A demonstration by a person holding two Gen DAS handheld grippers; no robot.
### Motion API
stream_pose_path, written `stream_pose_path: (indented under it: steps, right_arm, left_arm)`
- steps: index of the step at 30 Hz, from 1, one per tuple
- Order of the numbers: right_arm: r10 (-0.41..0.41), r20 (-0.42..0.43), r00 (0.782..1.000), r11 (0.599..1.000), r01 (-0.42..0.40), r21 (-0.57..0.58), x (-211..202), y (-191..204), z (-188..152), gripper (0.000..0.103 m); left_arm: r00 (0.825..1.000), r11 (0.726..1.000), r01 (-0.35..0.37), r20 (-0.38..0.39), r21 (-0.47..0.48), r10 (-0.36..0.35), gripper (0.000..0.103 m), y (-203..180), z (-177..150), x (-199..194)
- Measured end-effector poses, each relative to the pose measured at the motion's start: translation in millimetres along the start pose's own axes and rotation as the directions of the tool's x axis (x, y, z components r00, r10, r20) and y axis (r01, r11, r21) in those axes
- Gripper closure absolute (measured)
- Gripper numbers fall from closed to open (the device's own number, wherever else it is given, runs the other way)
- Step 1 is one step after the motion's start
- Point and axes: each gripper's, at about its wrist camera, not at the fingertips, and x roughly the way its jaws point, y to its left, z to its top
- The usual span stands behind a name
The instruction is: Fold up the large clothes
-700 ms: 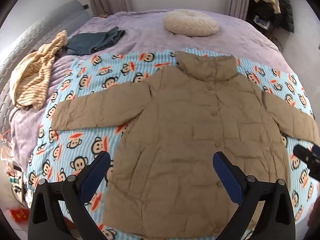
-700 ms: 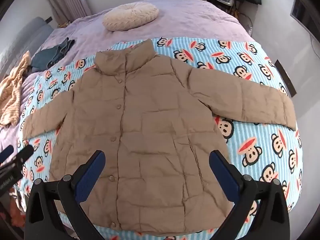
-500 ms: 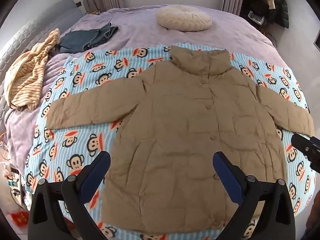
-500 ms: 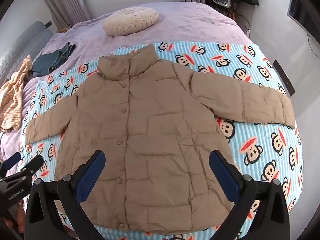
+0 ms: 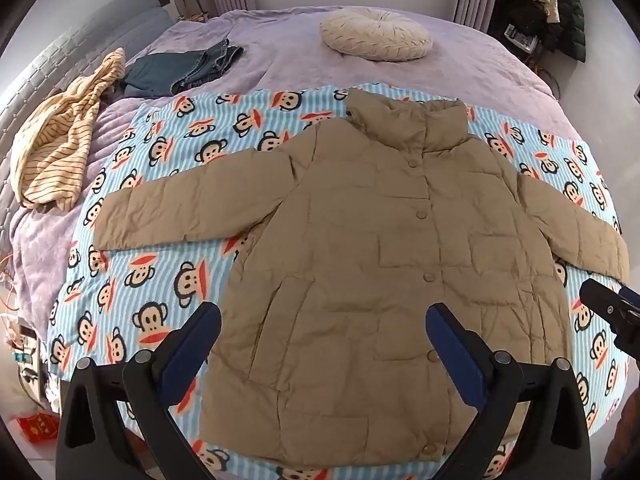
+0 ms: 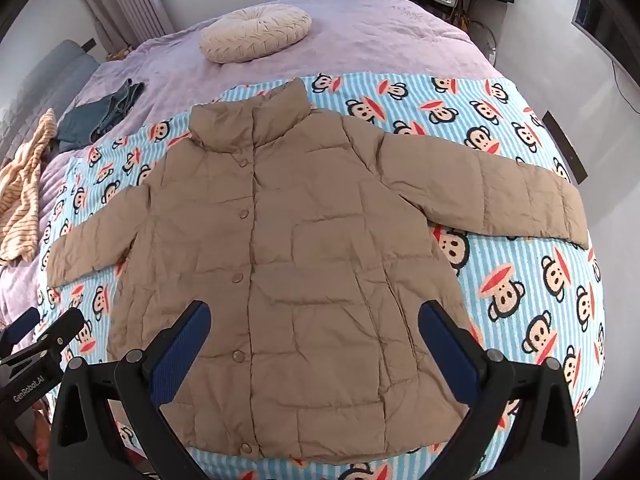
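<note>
A tan puffer jacket [image 5: 380, 264] lies flat and buttoned, front up, on a blue striped monkey-print blanket [image 5: 160, 264], both sleeves spread out. It also shows in the right wrist view [image 6: 304, 248], on the same blanket [image 6: 532, 280]. My left gripper [image 5: 322, 334] is open and empty, held above the jacket's lower hem. My right gripper [image 6: 314, 330] is open and empty, also above the lower hem. The right gripper's tip shows at the right edge of the left wrist view [image 5: 612, 312]; the left gripper shows at the left edge of the right wrist view [image 6: 36, 344].
The blanket covers a purple bed [image 5: 288, 56]. A round cream cushion [image 5: 376, 36] lies near the head. Folded dark jeans [image 5: 184, 68] and a striped yellow garment [image 5: 60, 136] lie at the bed's left. Clothes hang at the back right [image 5: 556, 4].
Both grippers have drawn back and up from the jacket, so more of the bed shows. Both stay open; the jacket has not moved.
</note>
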Motion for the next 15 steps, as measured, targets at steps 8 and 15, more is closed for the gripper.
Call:
stream_pose_path:
  steps: [8,15]
  right_arm:
    - [0.004,0.009,1.000,1.000,-0.004,0.000,-0.2,-0.9,1.3,0.000]
    - [0.004,0.009,1.000,1.000,-0.004,0.000,-1.1,-1.1,0.8,0.000]
  left_arm:
    - [1.000,1.000,-0.004,0.001,0.002,0.004,0.000,1.4,-1.9,2.3]
    - [1.000,1.000,-0.006,0.001,0.001,0.006,0.000,2.1,-0.3,1.4]
